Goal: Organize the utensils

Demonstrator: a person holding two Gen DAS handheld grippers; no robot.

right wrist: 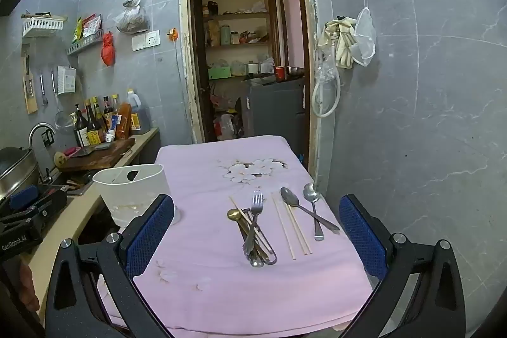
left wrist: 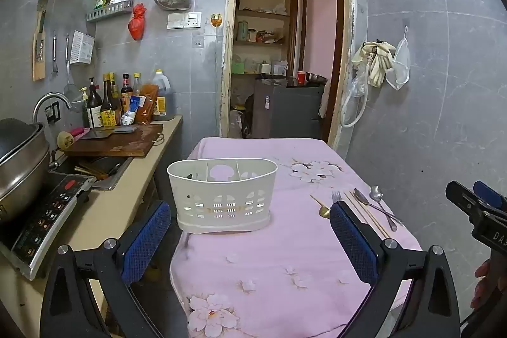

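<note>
Left gripper (left wrist: 250, 235) and right gripper (right wrist: 256, 230) hovering wide apart, gripping nothing, white caddy (left wrist: 221, 195) standing ahead of the left, utensils (right wrist: 255, 227) lying ahead of the right on pink tablecloth (right wrist: 206, 179).

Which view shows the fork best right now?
The right wrist view: the fork lies in full, tines up, across a pile of cutlery on the pink cloth. In the left wrist view only its tines show; a finger of the left gripper hides the handle.
</note>
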